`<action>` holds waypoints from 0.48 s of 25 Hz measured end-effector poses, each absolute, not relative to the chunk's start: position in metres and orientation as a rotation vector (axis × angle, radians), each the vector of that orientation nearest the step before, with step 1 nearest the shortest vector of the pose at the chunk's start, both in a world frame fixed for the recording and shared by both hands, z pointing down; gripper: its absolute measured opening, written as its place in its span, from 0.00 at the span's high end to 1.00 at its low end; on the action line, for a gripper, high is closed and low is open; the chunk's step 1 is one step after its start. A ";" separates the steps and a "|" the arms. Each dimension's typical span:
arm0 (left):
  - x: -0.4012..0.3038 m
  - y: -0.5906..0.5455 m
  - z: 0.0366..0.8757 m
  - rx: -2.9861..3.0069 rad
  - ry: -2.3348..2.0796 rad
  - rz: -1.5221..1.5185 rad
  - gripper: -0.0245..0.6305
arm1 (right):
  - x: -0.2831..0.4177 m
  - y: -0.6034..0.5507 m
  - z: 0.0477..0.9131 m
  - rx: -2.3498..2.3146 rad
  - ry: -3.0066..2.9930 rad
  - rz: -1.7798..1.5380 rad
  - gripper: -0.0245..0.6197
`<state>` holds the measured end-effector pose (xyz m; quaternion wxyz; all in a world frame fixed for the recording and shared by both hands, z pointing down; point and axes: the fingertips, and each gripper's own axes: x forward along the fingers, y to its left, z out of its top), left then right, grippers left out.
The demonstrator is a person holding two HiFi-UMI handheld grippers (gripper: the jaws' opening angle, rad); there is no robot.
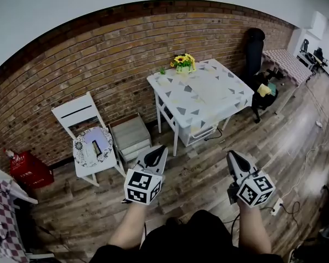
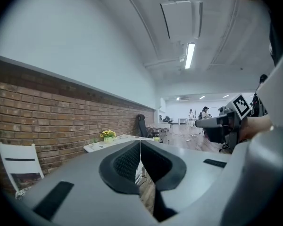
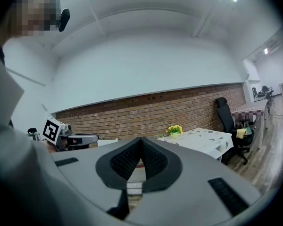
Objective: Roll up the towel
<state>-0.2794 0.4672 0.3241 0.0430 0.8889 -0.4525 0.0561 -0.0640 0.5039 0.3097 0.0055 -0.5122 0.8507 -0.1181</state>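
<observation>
No towel can be told apart for certain. A white cloth with grey triangles (image 1: 205, 92) covers the small white table (image 1: 165, 115) against the brick wall, and its front edge hangs over the side. A pot of yellow flowers (image 1: 183, 62) stands at the table's back corner. My left gripper (image 1: 158, 150) and right gripper (image 1: 231, 155) are held out side by side over the wooden floor, well short of the table. Both are shut with nothing between the jaws. The left gripper view shows its own pads (image 2: 132, 161) pressed together, and the right gripper view shows the same pads (image 3: 153, 158).
A white chair (image 1: 71, 112) with items on its seat stands left of the table, with a grey drawer box (image 1: 130, 136) beside it. A red crate (image 1: 30, 170) sits far left. A black office chair (image 1: 255, 48) and a second table (image 1: 288, 62) are at right. A power strip (image 1: 277, 206) and cables lie on the floor.
</observation>
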 end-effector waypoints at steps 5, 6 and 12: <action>-0.279 0.450 0.335 2.692 -1.385 0.181 0.93 | -0.059 0.484 0.321 -1.585 2.658 -0.415 0.94; -0.275 0.445 0.337 2.692 -1.378 0.189 0.93 | -0.057 0.479 0.324 -1.576 2.654 -0.429 0.94; -0.244 0.396 0.344 2.701 -1.364 0.255 0.93 | -0.028 0.426 0.336 -1.531 2.612 -0.489 0.94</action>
